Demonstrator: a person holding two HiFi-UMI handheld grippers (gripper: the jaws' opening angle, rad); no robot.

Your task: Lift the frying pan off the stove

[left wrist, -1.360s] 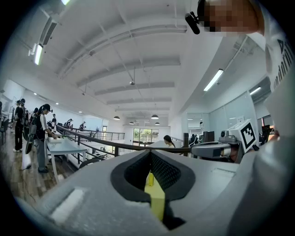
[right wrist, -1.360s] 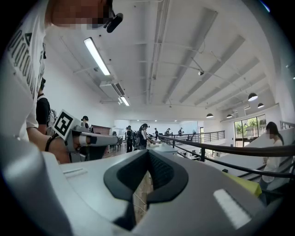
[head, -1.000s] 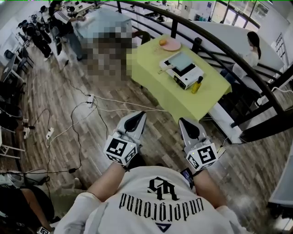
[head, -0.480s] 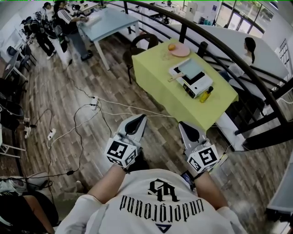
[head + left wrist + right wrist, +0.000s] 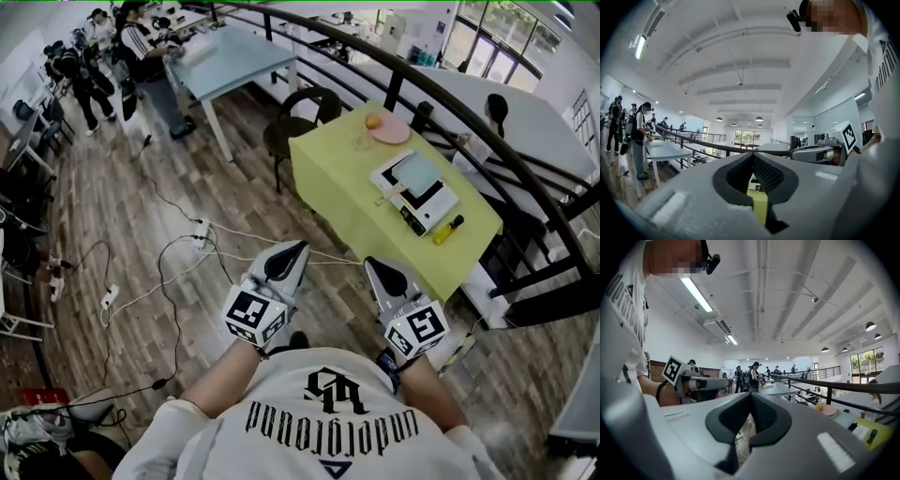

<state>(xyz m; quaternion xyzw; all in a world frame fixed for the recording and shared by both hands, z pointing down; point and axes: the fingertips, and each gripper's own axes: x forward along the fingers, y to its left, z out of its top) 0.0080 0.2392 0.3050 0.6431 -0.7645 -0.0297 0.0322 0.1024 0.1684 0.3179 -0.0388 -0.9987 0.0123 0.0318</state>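
The frying pan [image 5: 418, 174] is a flat square grey-green pan with a wooden handle. It sits on a white portable stove [image 5: 428, 204] on the yellow-green table [image 5: 347, 183], well ahead of both grippers. My left gripper [image 5: 299, 247] and right gripper [image 5: 369, 263] are held side by side in front of my chest, over the wooden floor and short of the table. Both are shut with nothing in them. In the right gripper view my right gripper [image 5: 751, 397] is shut and the pan [image 5: 843, 418] shows far right. In the left gripper view my left gripper [image 5: 753, 157] is shut.
A pink plate [image 5: 389, 133] with an orange [image 5: 373, 120] and a yellow bottle [image 5: 448, 230] also stand on the table. A black chair [image 5: 302, 111] stands at its far corner. Cables and a power strip [image 5: 201, 230] lie on the floor. A black railing [image 5: 469, 101] runs behind.
The table with the stove has shifted right and drawn nearer in the head view as I walk. Both grippers keep their place before my chest, still shut.
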